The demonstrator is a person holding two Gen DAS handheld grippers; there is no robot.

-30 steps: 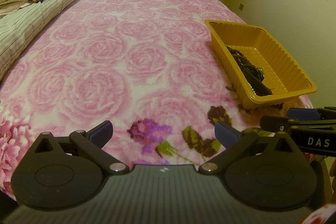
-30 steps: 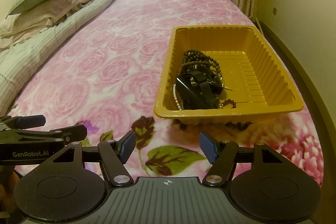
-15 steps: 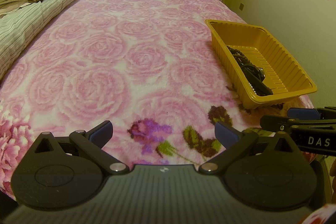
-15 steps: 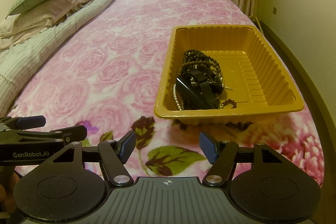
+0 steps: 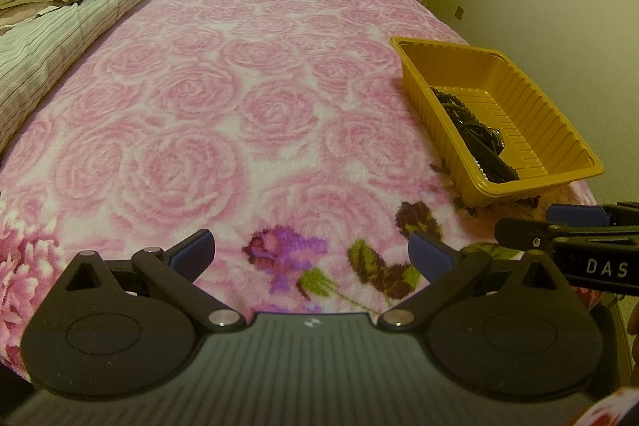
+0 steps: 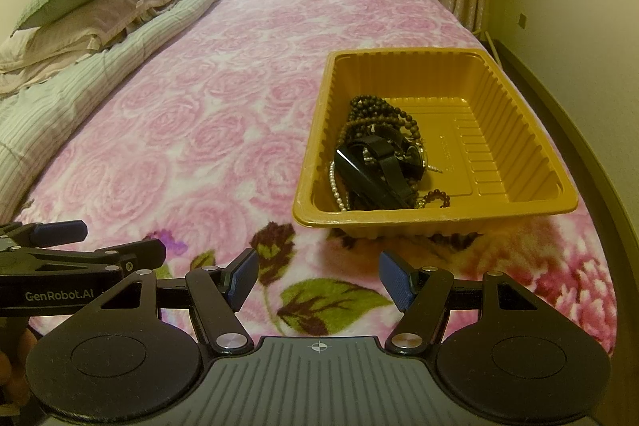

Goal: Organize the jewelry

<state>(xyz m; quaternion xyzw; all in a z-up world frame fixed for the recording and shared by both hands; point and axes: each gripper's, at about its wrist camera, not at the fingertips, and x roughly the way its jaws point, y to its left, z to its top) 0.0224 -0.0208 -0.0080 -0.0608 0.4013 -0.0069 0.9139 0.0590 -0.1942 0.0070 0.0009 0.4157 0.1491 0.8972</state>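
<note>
1. The left gripper (image 5: 309, 252) is hovering over the near edge of the rose-patterned blanket (image 5: 239, 98), its blue-padded fingers (image 5: 193, 250) spreading wide and gripping nothing.
2. The right gripper (image 6: 315, 276) is hanging low just short of the yellow tray (image 6: 519, 130), its jaws standing moderately apart and closing on nothing.
3. The yellow tray is sitting on the blanket near the bed's right edge; in the left wrist view it is lying ahead and to the right of the left gripper.
4. The jewelry (image 6: 379, 154), a tangle of dark bead strands, a pearl string and a black watch, is lying piled against the tray's left wall.
5. Pillows (image 6: 92, 6) are resting far left of the tray.
</note>
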